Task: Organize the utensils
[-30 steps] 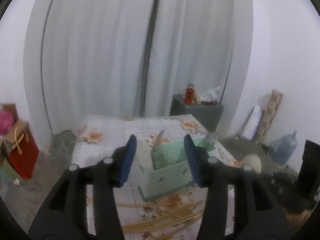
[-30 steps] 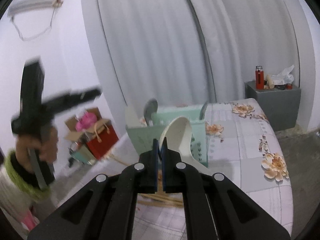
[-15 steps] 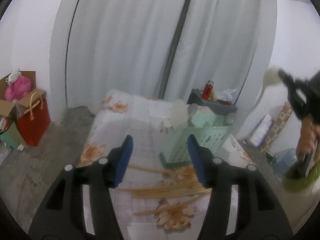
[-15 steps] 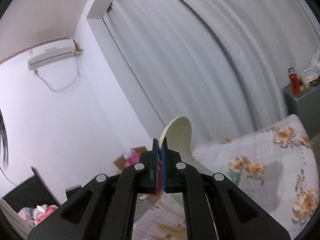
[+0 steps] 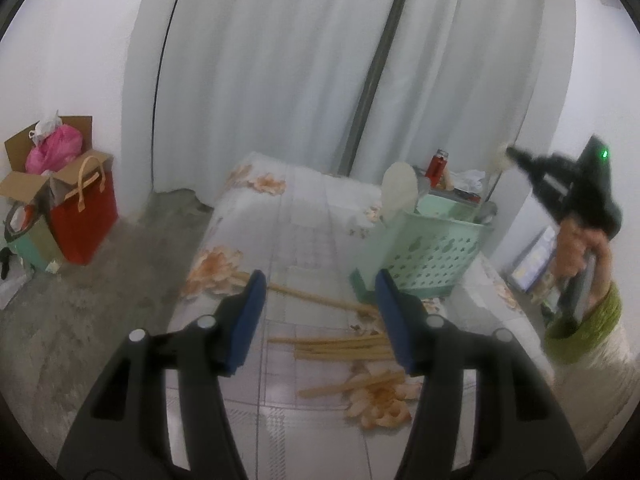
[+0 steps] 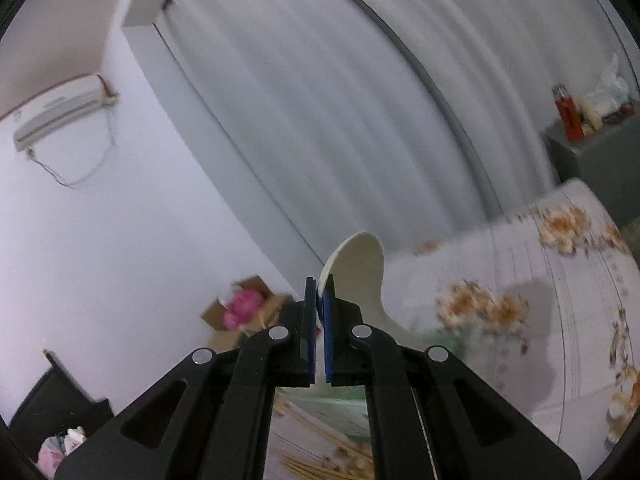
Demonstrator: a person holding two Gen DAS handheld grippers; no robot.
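Observation:
My left gripper (image 5: pixel 318 312) is open and empty above several wooden chopsticks (image 5: pixel 340 346) scattered on the floral table (image 5: pixel 288 240). A mint-green perforated utensil basket (image 5: pixel 432 256) stands to the right with a cream spoon (image 5: pixel 398 190) upright in it. My right gripper (image 6: pixel 319 312) is shut on a cream spoon (image 6: pixel 360 268), held high and tilted; it also shows in the left wrist view (image 5: pixel 568 188), blurred, above the basket's right side. The basket shows only as a green blur (image 6: pixel 440 340) below the spoon.
A red paper bag (image 5: pixel 86 216) and a cardboard box (image 5: pixel 36 164) stand on the floor at left. A grey side table with a red bottle (image 5: pixel 438 164) is behind the basket. White curtains (image 5: pixel 320 60) hang behind the table.
My left gripper pulled back and left from the basket and now faces the chopsticks. My right gripper lifted and tilted upward with the spoon still in it.

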